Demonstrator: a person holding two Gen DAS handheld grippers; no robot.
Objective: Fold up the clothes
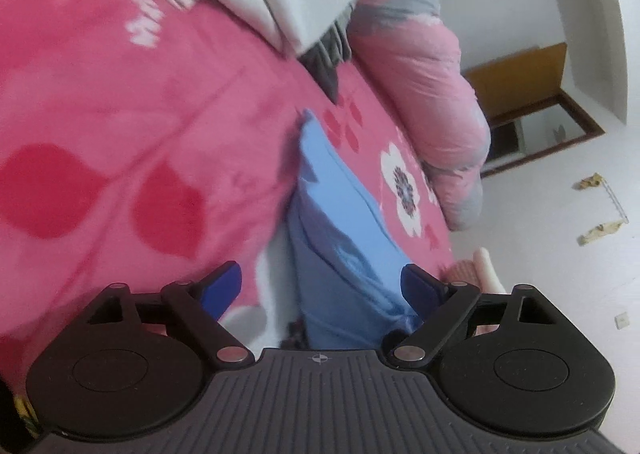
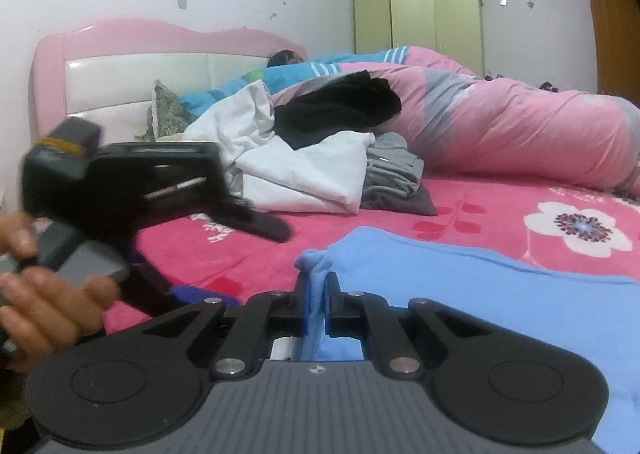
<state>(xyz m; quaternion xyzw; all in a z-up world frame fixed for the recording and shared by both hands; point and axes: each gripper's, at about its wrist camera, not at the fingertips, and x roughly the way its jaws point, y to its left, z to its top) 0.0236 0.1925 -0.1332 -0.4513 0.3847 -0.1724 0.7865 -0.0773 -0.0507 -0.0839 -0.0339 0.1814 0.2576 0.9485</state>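
Observation:
A light blue garment (image 2: pixel 460 294) lies spread on the pink flowered bed cover (image 2: pixel 460 197). My right gripper (image 2: pixel 316 290) is shut on a bunched edge of it, and a tuft of blue cloth sticks up between the pads. In the left wrist view the same blue garment (image 1: pixel 340 221) runs as a raised fold toward the camera, between the spread fingers of my left gripper (image 1: pixel 320 286), which is open; its blue pads stand on either side of the cloth without pressing it. In the right wrist view, that left gripper (image 2: pixel 224 221) is at the left, held by a hand (image 2: pixel 44 294).
A heap of white, black and grey clothes (image 2: pixel 320 157) lies further up the bed, before a rolled pink quilt (image 2: pixel 520 133). The pink headboard (image 2: pixel 160 53) and a wardrobe (image 2: pixel 416 21) stand behind. In the left wrist view the bed edge drops to a white floor (image 1: pixel 560 254).

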